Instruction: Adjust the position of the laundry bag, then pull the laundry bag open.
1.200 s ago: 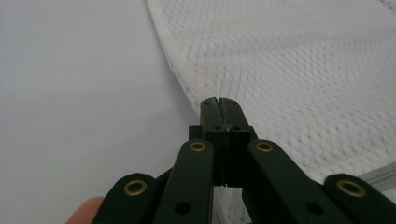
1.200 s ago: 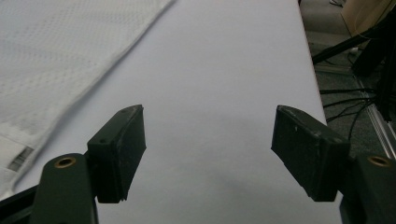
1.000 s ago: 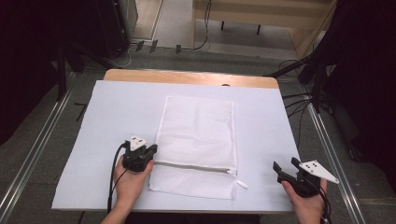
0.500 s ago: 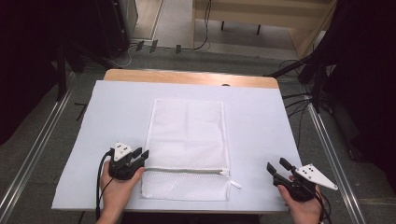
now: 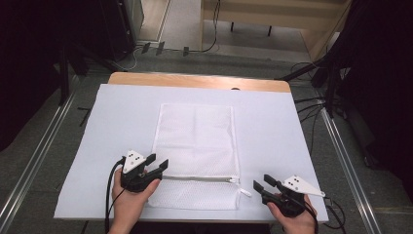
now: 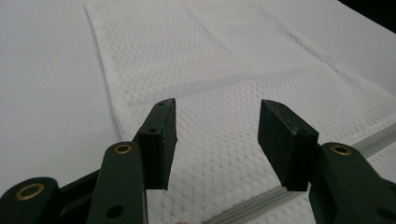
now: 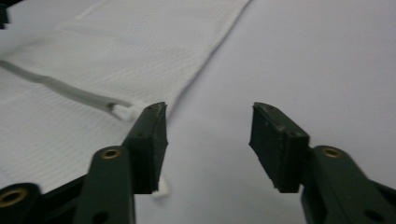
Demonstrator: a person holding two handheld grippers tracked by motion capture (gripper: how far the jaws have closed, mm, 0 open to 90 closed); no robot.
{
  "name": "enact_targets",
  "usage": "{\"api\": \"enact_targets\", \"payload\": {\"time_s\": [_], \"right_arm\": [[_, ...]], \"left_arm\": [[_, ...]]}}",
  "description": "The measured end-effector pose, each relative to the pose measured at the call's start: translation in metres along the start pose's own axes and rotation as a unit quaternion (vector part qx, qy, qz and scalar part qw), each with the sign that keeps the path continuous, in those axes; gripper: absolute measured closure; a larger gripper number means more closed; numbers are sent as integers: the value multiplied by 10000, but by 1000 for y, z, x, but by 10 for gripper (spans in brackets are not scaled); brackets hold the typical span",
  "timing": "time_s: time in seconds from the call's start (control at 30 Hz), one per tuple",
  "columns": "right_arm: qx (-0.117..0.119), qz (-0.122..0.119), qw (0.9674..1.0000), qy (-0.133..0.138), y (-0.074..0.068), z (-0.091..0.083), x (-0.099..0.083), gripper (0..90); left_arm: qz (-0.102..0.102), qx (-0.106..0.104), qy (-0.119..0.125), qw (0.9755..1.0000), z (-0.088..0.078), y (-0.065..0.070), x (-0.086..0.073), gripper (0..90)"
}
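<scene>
A white mesh zip bag [image 5: 197, 141] lies flat on the white sheet [image 5: 272, 126], its zipper [image 5: 199, 179] running across near the front edge. My left gripper [image 5: 157, 162] hovers at the zipper's left end; its jaws have just been opening and hold nothing. In the left gripper view, mesh [image 6: 219, 60] lies under the open left gripper [image 6: 218, 105]. My right gripper [image 5: 262, 182] stands just right of the bag's corner; its jaws have just been closing, with nothing between them. In the right gripper view, the zipper pull [image 7: 122, 112] lies just left of the right gripper [image 7: 208, 107].
The sheet covers a wooden table [image 5: 195, 80] whose far edge shows bare. Metal rails [image 5: 341, 156] run along both sides on the floor, with cables [image 5: 311, 105] at the right. Bare sheet stretches left and right of the bag.
The left gripper let go of the zipper end and opened, after the bag slid a little left. The right gripper moved left toward the bag's corner and narrowed its jaws.
</scene>
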State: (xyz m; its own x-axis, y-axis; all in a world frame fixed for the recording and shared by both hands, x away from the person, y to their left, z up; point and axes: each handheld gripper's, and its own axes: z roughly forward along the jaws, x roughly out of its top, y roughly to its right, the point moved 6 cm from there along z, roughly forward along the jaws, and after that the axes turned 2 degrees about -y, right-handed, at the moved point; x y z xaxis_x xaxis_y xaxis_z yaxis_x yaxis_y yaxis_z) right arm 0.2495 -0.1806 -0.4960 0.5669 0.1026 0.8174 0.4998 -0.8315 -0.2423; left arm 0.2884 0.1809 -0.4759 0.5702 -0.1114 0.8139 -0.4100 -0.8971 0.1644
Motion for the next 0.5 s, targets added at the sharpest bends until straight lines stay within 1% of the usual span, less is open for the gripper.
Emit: {"api": "enact_targets", "payload": {"time_s": [0.03, 0.1, 0.13, 0.17, 0.2, 0.3, 0.37, 0.4, 0.5], "right_arm": [[0, 0, 10000, 0, 0, 0, 0, 541], [-49, -49, 9999, -107, -5, 4, -1, 568], [-41, -22, 9999, -159, -8, 8, -1, 608], [-23, 51, 9998, -197, -9, 11, -1, 630], [-13, 102, 9996, -278, -11, 12, -2, 638], [9, 125, 9992, -374, -14, 15, -3, 636], [-36, 140, 9990, -422, -17, 17, -5, 627], [-45, 111, 9989, -443, -18, 17, -6, 611], [-92, 75, 9986, -518, -20, 18, -8, 603]], "left_arm": [[-18, -32, -4, 10000, 0, 1, 0, 481], [-21, -64, -8, 10000, 1, 2, 0, 481], [-6, -106, -9, 9999, 1, 5, 0, 481], [-6, -106, -9, 9999, 1, 5, 0, 481], [34, -143, -8, 9999, 2, 8, 0, 482], [54, -185, -28, 9998, 3, 12, 0, 483], [89, -221, -19, 9997, 4, 15, 0, 484], [102, -248, -21, 9996, 4, 17, 0, 486], [144, -281, -48, 9995, 5, 21, -1, 488]]}}
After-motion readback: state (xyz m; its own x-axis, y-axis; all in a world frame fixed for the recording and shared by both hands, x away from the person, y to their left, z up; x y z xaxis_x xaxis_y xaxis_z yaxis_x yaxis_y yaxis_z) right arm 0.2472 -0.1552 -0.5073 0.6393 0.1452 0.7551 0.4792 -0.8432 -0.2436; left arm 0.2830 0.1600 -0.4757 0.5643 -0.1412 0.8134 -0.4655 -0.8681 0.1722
